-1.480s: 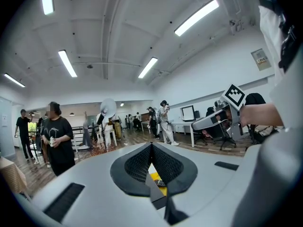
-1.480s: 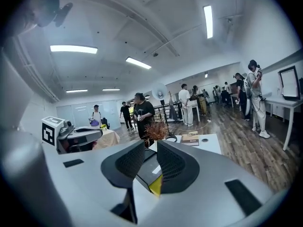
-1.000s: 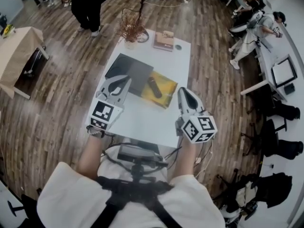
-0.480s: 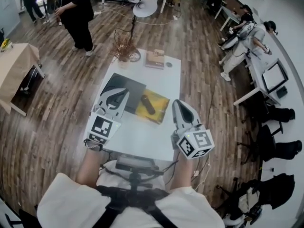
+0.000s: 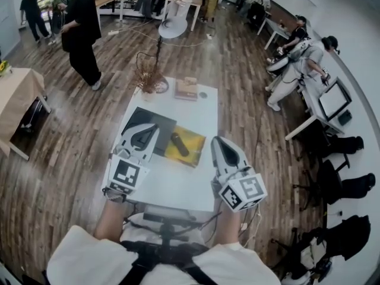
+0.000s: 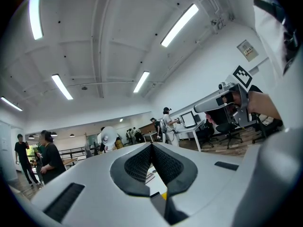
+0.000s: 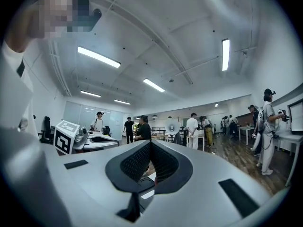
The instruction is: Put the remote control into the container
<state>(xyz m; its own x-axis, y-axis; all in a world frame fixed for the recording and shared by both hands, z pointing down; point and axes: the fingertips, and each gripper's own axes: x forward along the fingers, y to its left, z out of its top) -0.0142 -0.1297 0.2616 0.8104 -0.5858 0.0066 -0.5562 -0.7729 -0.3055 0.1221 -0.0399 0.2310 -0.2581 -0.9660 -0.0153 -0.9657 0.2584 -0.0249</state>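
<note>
A black remote control (image 5: 177, 144) lies on a yellow sheet (image 5: 191, 149) in the middle of the white table (image 5: 178, 183). Just left of it lies a flat black container (image 5: 155, 121). My left gripper (image 5: 153, 127) hovers over the container's near edge with its jaws shut and nothing between them; its tips (image 6: 152, 144) meet in the left gripper view. My right gripper (image 5: 215, 140) hangs right of the yellow sheet, shut and empty (image 7: 151, 143). Both point level, out across the room, above the table.
At the table's far end stand a wire basket of dried twigs (image 5: 149, 83), a stack of books (image 5: 187, 88) and a small round item (image 5: 203, 94). A person in black (image 5: 80, 34) stands far left near a wooden table (image 5: 15, 94). Desks with people line the right.
Both grippers have risen above the table, staying shut. The head view has tilted up, so the table sits lower and smaller in the picture. The remote has not moved.
</note>
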